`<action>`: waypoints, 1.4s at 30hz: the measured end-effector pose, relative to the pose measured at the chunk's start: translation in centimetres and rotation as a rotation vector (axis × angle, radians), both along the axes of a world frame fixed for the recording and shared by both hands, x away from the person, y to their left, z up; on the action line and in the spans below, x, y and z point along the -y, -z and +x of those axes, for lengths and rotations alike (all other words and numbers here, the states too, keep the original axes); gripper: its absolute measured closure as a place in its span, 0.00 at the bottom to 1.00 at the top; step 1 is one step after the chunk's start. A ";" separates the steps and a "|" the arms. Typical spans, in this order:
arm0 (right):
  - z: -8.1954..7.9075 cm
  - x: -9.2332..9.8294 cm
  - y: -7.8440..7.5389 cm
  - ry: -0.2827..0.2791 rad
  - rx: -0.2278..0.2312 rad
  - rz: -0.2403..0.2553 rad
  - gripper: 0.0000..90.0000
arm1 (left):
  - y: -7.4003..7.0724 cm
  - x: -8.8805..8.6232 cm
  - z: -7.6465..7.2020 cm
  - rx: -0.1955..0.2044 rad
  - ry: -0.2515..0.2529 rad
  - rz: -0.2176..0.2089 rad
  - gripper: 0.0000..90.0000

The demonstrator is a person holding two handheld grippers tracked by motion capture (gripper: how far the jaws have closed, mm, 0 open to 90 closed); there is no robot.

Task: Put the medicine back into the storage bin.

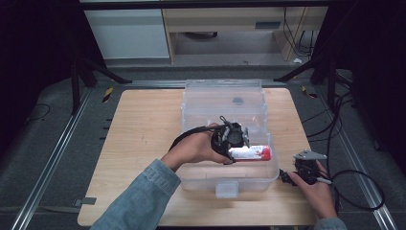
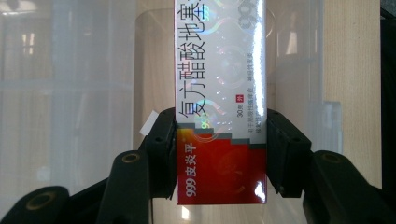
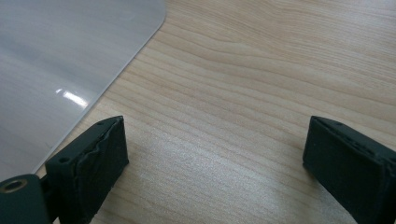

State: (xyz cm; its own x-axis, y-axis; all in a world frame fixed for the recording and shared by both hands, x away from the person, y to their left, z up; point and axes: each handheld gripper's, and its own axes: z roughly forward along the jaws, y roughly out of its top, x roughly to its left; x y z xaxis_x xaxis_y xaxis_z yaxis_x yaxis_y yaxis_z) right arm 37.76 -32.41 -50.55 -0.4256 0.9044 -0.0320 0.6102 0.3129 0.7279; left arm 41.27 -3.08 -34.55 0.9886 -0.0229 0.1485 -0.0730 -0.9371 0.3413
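**Medicine box held over the clear bin**

High view: left gripper point(image 1: 238, 143) hangs above the clear plastic bin point(image 1: 191, 177) on the wooden table point(image 1: 139, 124), carrying a red-and-white medicine box point(image 1: 251, 153) level over the bin's near half, likely for lowering in. Right gripper point(image 1: 306, 170) sits low on the table just right of the bin, apparently parked out of the way.

Left gripper view: both jaws clamp the box point(image 2: 219, 140) by its long sides near the red end; the rest projects forward.

Right gripper view: jaws spread wide, nothing between them; bin wall point(image 3: 56, 70) just beside.
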 end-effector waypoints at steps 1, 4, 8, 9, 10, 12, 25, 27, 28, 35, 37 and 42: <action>0.0 0.0 0.0 0.000 0.000 0.000 0.08 | 0.1 0.3 0.0 0.002 0.005 0.003 0.57; 0.0 0.0 0.0 0.000 0.000 0.000 0.08 | 0.6 0.9 0.1 -0.013 0.010 0.000 0.57; 0.0 0.0 0.0 0.000 0.000 0.001 0.08 | 1.2 1.5 0.1 -0.018 0.018 0.011 0.57; 0.0 0.0 0.0 0.000 0.000 0.000 0.08 | 1.5 1.7 0.0 -0.025 0.016 0.011 0.57; 0.0 0.0 0.0 0.000 0.000 0.000 0.08 | 1.5 1.7 0.0 -0.025 0.016 0.011 0.57; 0.0 0.0 0.0 0.000 0.000 0.000 0.08 | 1.7 1.9 0.1 -0.027 0.020 0.012 0.57; 0.0 0.0 0.0 0.000 0.000 0.000 0.08 | 3.5 1.9 0.7 -0.066 0.000 0.010 0.57; 0.0 0.0 0.0 0.000 0.000 0.000 0.08 | 4.1 1.9 0.8 -0.085 0.001 0.004 0.57; 0.0 0.0 0.0 0.000 0.000 0.000 0.08 | 4.1 1.9 0.8 -0.085 0.001 0.004 0.57; 0.0 0.0 0.0 0.000 0.000 0.001 0.08 | 4.8 2.1 1.0 -0.097 0.001 0.001 0.57; 0.0 0.0 0.0 0.000 0.000 0.001 0.08 | 5.0 2.2 1.0 -0.097 0.008 0.004 0.57; 0.0 0.0 0.0 0.000 0.000 0.000 0.08 | 5.6 2.5 1.0 -0.107 0.005 0.002 0.57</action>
